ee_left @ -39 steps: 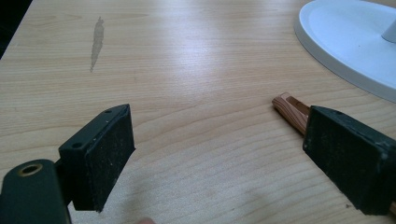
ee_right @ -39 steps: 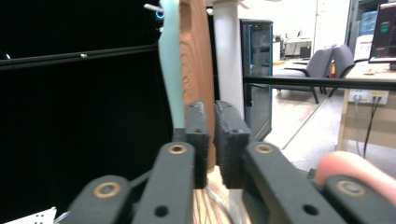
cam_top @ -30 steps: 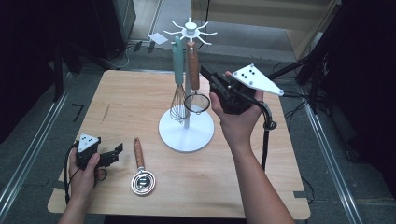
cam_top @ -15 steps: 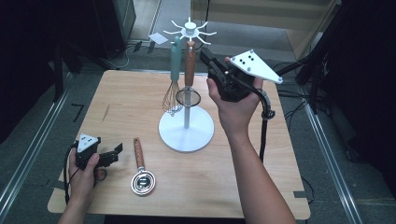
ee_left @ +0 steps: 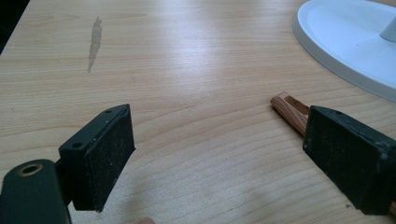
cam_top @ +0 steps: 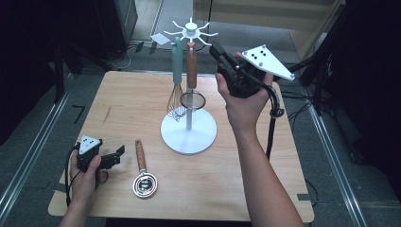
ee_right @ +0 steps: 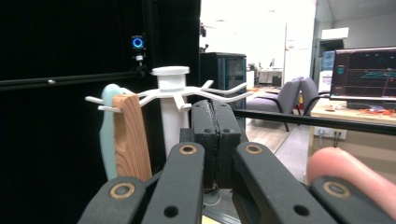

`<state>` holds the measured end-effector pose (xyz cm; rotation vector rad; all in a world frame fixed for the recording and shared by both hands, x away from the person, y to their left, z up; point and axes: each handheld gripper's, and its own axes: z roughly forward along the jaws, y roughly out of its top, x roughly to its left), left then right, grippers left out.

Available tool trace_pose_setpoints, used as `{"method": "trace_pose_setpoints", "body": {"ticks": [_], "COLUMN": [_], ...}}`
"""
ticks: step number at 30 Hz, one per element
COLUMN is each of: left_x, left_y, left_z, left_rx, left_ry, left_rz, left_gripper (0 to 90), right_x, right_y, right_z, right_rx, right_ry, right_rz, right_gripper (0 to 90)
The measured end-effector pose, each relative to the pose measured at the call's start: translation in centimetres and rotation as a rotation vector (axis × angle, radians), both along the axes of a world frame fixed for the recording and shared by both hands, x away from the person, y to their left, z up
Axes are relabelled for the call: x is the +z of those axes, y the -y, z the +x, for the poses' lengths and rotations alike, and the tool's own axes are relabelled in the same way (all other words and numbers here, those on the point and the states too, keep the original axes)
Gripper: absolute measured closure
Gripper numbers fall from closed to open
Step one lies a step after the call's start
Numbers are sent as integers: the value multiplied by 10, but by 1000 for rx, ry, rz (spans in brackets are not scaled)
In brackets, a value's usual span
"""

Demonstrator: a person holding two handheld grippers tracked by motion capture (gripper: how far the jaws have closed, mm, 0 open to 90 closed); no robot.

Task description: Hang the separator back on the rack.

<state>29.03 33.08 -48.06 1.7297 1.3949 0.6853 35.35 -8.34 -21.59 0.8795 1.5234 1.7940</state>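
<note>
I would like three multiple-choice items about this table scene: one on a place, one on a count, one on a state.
1. Where does the loose wooden-handled strainer lie?
A. on the table, near the left gripper
B. on the stand's base
C. hung on a hook

2. How many utensils hang on the white stand?
A. one
B. two
C. four

3. How do the right gripper's jaws stand?
A. wide open
B. shut on a whisk
C. shut, holding nothing

Key: 1 A, it lies flat beside that gripper. 2 B, whisk and hanging strainer. 3 C, pads meet.

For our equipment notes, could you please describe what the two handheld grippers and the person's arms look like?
Both the left gripper and right gripper are black, with flat rectangular jaw pads, brass-coloured pivot pins, a grey three-cornered plate bearing black dots, and a trailing black cable. The forearms are bare, without sleeves or gloves.
</note>
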Motion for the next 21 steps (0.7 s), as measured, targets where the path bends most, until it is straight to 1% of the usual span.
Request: {"method": "trace_pose_setpoints", "body": {"ticks": [11, 12, 15, 21], "left_x": [0, 0, 0, 0], "left_y": [1, 1, 2, 2], "left_z": [0, 0, 0, 0], "left_rx": [-10, -10, -16, -22], "left_ry": [-3, 2, 1, 0], "left_rz": [-6, -9, -16, -15], "left_gripper": [97, 97, 97, 97], "right_x": [0, 1, 1, 1], "right_y": [-8, -9, -12, -20], "right_z": [-8, -9, -12, -15], "right_rx": [27, 31, 39, 58], "right_ry": [17, 18, 21, 29], "right_rz": [-23, -26, -29, -39], "right_gripper": [900, 900, 900, 900]}}
